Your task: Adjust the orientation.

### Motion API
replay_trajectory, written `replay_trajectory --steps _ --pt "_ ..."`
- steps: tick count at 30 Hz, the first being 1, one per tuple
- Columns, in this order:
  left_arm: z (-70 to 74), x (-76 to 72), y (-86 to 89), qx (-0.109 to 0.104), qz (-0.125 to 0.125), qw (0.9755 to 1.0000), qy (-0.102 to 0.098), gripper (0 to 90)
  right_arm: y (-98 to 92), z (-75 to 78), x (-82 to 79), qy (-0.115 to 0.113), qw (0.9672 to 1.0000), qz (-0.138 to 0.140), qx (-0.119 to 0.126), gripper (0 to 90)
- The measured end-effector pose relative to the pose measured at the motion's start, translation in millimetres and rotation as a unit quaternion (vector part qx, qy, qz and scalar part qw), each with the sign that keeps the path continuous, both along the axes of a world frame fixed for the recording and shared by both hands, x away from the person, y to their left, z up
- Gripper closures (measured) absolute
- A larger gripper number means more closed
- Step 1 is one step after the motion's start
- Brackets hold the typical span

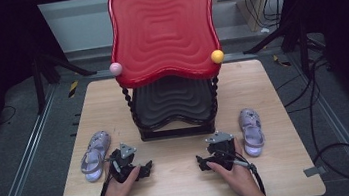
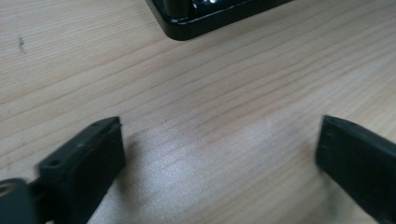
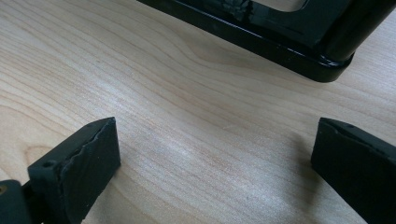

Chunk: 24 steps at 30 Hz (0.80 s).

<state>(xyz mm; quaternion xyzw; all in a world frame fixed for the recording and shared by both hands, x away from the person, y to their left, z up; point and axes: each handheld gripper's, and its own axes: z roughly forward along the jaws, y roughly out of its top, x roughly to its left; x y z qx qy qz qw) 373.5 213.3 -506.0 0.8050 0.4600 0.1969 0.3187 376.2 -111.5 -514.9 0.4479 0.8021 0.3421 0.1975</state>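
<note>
my left gripper [image 1: 129, 165] rests on the wooden counter [image 1: 183, 187], and its fingers [image 2: 88, 158] are spread wide with bare wood between them. my right gripper [image 1: 217, 154] rests there too, fingers [image 3: 79, 158] wide, holding nothing. one little purple sandal [image 1: 95, 156] lies just beside my left gripper, on its outer side. the other purple sandal [image 1: 251, 132] lies just beside my right gripper, on its outer side. neither shoe is touched. between and behind my hands stands a rack with a black shelf [image 1: 173, 105] low down and a red shelf [image 1: 163, 29] on top. a pink ball [image 1: 116, 68] and a yellow ball [image 1: 217, 56] sit at the red shelf's front corners.
</note>
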Motion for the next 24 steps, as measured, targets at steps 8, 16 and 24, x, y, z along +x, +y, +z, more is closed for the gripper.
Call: replay_trajectory --steps 8,16,24 --pt "68.3 -2.5 5.1 0.044 0.002 0.999 0.005 4.4 0.0 0.0 -0.1 0.0 1.0 0.0 0.0 1.6" --pt "125.7 0.9 52.9 0.083 0.042 0.9957 0.011 5.6 0.0 0.0 -0.2 -0.001 1.0 0.0 0.001 1.6" --pt "136.4 3.5 109.0 0.101 0.087 0.9902 0.041 15.3 -0.1 0.0 -0.2 -0.001 1.0 0.0 0.001 1.6"
